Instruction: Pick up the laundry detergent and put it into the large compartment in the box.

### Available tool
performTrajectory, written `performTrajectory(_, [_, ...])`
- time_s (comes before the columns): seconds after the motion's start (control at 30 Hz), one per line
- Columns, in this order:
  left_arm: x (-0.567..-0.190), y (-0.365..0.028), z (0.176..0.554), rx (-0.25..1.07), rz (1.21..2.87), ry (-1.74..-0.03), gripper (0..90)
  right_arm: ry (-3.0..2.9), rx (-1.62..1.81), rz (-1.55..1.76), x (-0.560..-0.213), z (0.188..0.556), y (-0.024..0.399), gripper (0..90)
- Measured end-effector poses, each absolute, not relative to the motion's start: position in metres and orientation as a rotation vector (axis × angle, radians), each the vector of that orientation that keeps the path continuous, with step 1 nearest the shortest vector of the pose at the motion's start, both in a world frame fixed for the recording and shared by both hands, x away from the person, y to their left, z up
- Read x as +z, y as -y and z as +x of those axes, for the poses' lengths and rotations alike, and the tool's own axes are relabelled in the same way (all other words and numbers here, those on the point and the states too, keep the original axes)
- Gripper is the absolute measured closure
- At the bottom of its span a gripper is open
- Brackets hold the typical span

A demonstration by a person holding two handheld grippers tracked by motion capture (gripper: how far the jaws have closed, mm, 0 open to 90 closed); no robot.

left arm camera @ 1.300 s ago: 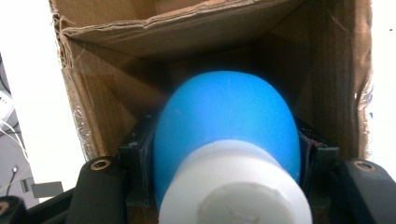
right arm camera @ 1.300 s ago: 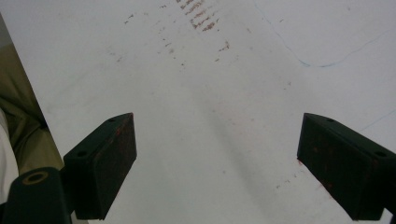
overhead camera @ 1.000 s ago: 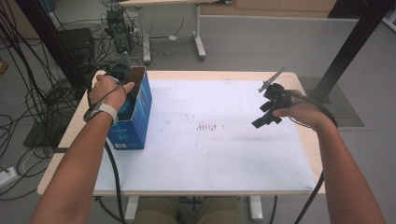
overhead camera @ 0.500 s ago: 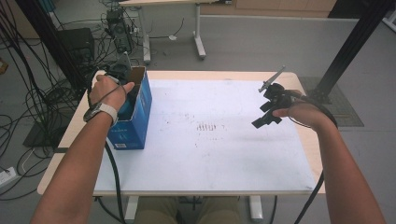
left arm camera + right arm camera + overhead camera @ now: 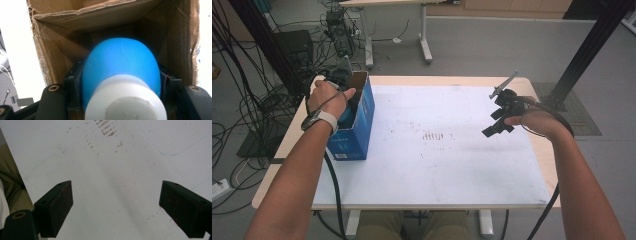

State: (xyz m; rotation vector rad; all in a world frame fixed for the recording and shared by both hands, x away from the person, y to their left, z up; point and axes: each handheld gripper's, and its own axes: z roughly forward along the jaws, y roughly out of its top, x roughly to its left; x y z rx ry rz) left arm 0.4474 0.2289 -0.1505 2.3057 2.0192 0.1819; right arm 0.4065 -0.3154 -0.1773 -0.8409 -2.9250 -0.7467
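- Nothing has shifted since a second ago: both my hands sit where they were, so the work is paused mid-step.
- Nearest me, my right gripper hangs over the white table, well right of the box, jaws wide and empty.
- Farther off, my left gripper reaches into the open cardboard box, clamped on a blue ball with a white end.
- The ball is inside the box, so I judge it is either being put in or pulled out.

A pale wooden bench carries a white sheet marked with reddish smudges near its middle, and an open blue cardboard box stands at its left edge
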Motion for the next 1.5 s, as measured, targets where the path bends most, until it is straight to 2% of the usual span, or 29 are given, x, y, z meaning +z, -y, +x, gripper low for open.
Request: performTrajectory(1.5, [-0.1507,-0.2255,0.445,0.197,2.313,-2.016,37.1,2.925,-0.753,-0.843,-0.1766,0.4059,0.3175,12.0])
